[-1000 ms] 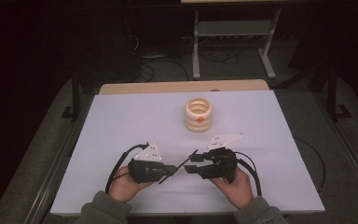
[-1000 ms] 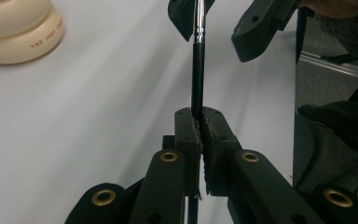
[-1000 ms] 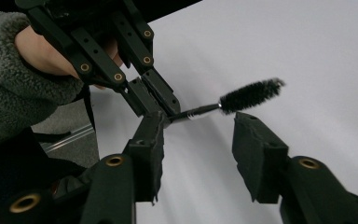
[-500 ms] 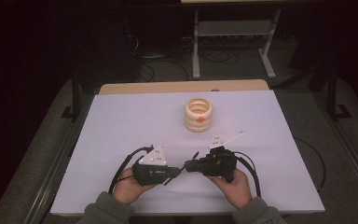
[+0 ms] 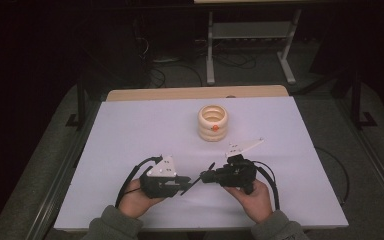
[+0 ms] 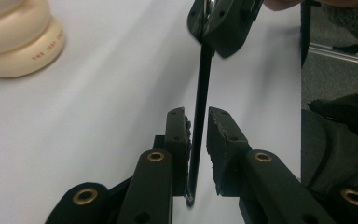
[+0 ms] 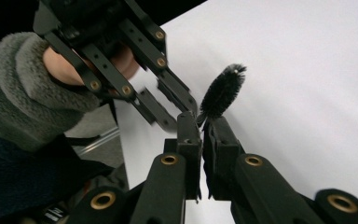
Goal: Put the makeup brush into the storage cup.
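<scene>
High view, table point(image 5: 130, 145): I see a white table top with a cream ringed holder point(image 5: 213, 122) standing toward its far middle, an orange spot on its near side.
High view, left gripper point(image 5: 186, 184): I hold it low on the table, fingers pointing right toward the other gripper.
High view, right gripper point(image 5: 206, 176): fingers point left, a thin black brush point(image 5: 205, 174) bridging the two grippers, well apart from the holder.
Left gripper view, fingers point(image 6: 176, 135): slightly parted, the brush's thin rod point(image 6: 199, 116) running between them against the left finger; whether they clamp it I cannot tell.
Right gripper view, fingers point(image 7: 216, 140): nearly closed on the rod just below the bristle head point(image 7: 223, 91).
</scene>
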`<state>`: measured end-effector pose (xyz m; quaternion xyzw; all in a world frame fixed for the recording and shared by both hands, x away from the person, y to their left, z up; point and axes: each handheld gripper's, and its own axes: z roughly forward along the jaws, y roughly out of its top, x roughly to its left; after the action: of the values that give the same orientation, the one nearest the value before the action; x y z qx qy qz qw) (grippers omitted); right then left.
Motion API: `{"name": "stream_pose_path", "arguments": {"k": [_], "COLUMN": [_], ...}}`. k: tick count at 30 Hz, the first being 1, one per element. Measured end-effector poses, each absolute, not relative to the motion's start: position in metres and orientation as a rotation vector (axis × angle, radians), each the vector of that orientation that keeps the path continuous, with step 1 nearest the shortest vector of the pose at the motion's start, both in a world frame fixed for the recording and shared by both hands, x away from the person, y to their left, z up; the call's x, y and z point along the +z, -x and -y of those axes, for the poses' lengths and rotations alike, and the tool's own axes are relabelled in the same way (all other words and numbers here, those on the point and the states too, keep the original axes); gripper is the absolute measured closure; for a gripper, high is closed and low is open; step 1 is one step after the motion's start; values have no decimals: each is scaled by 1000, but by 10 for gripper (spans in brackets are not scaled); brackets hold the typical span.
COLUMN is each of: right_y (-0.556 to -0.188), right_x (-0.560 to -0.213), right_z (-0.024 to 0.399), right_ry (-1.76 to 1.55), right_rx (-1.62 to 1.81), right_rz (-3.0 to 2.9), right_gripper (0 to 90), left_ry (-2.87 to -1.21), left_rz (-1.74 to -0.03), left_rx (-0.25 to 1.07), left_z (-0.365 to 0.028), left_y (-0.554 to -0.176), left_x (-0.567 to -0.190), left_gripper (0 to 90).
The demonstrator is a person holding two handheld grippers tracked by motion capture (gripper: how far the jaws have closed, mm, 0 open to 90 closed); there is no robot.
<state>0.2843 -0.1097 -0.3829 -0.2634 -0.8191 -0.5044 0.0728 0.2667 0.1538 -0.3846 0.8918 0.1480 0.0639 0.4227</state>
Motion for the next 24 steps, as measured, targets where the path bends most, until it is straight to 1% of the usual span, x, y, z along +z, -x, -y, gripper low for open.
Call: {"name": "stream_pose_path", "arguments": {"k": [6,16,24], "right_y": [-284,-286,-294], "right_x": [-378,-369,-358], "right_z": [119,131,146], "right_ry": [822,870,918], "right_rx": [-1520,-1506,-1521], "right_rz": [2499,2565,2581], "right_gripper": [848,848,848], "left_ry": [-2222,-2218,-2243], "left_rz": [-414,-497,-544], "left_rx": [183,224,236], "left_z": [-169,-196,-206], "left_y": [-270,-271,-269], "left_x": [-381,-382,-389], "left_gripper": [723,683,663]}}
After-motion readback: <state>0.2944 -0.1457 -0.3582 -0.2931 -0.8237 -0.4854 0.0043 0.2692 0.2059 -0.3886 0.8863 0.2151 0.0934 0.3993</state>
